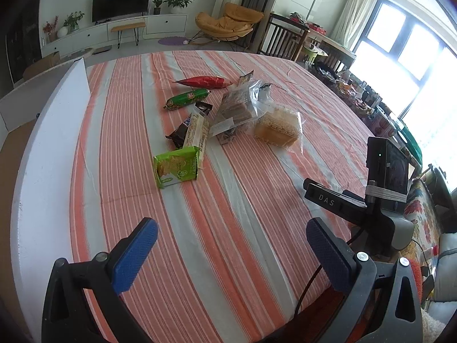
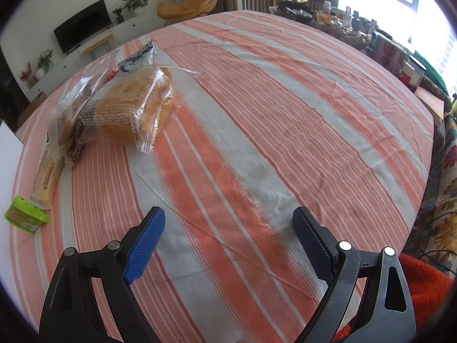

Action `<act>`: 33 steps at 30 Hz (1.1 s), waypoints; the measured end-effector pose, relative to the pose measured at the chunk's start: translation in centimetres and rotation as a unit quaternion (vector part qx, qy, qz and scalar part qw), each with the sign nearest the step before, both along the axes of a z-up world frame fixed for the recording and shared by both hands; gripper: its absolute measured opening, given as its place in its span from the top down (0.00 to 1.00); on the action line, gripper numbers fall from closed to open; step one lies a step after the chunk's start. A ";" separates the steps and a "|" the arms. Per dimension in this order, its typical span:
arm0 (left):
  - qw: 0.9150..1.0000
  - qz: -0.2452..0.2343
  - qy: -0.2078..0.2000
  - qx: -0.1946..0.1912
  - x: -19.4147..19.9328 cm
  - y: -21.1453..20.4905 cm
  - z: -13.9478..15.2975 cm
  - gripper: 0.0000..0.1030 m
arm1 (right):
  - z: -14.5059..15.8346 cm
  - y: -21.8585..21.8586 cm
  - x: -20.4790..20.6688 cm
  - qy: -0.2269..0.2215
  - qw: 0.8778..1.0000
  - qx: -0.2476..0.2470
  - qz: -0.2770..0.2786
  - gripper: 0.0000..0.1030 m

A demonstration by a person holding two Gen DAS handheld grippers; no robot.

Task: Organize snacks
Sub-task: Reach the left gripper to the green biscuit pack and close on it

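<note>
— Lying in a loose heap on the striped tablecloth [image 1: 228, 200], the snacks look unsorted: green cracker pack [image 1: 176, 167] nearest, chocolate bar [image 1: 182, 131] and pale wafer bar [image 1: 197, 131] overlapping just beyond it, then the green sausage [image 1: 187, 98] and red sausage [image 1: 201, 82] at the far end. Right of those sit the clear biscuit bag [image 1: 237, 107] and the bagged bread [image 1: 278, 128].

— And the claws?

— Both spread wide and empty. The left gripper [image 1: 231, 245] hovers near the table edge, well short of the heap; the right gripper [image 2: 228, 243] hangs over bare cloth, the bread to its far left. I judge sorting hasn't begun.

— Any differences between views?

— Left view shows the sausages and chocolate; the right view hides them behind the bread, yet reads its wrapper print closely.
</note>
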State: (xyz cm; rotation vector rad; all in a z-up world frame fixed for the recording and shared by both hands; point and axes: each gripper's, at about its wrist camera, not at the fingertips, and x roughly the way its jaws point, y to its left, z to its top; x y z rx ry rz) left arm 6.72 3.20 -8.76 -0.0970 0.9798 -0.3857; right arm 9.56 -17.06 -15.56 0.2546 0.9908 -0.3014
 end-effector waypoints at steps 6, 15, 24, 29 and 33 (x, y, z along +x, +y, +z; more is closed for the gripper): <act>1.000 0.002 -0.004 -0.021 2.0 2.3 2.3 0.00 | 0.1 -0.3 -0.3 -0.006 1.000 0.011 -0.002 0.09; 1.000 0.009 0.024 0.002 5.3 2.8 -0.5 0.00 | 0.1 -0.1 -0.2 -0.002 1.000 0.004 -0.002 0.09; 0.995 0.100 -0.010 0.002 11.7 1.8 -2.8 0.00 | 0.1 -0.2 -0.3 -0.001 1.000 0.003 -0.001 0.09; 0.996 -0.024 0.027 -0.087 10.1 -0.5 -4.6 0.02 | 0.1 -0.2 -0.3 -0.002 1.000 0.003 -0.002 0.09; 0.990 -0.111 0.047 -0.078 5.5 -1.9 -5.1 0.02 | 0.0 0.0 -0.2 0.001 1.000 -0.002 -0.001 0.09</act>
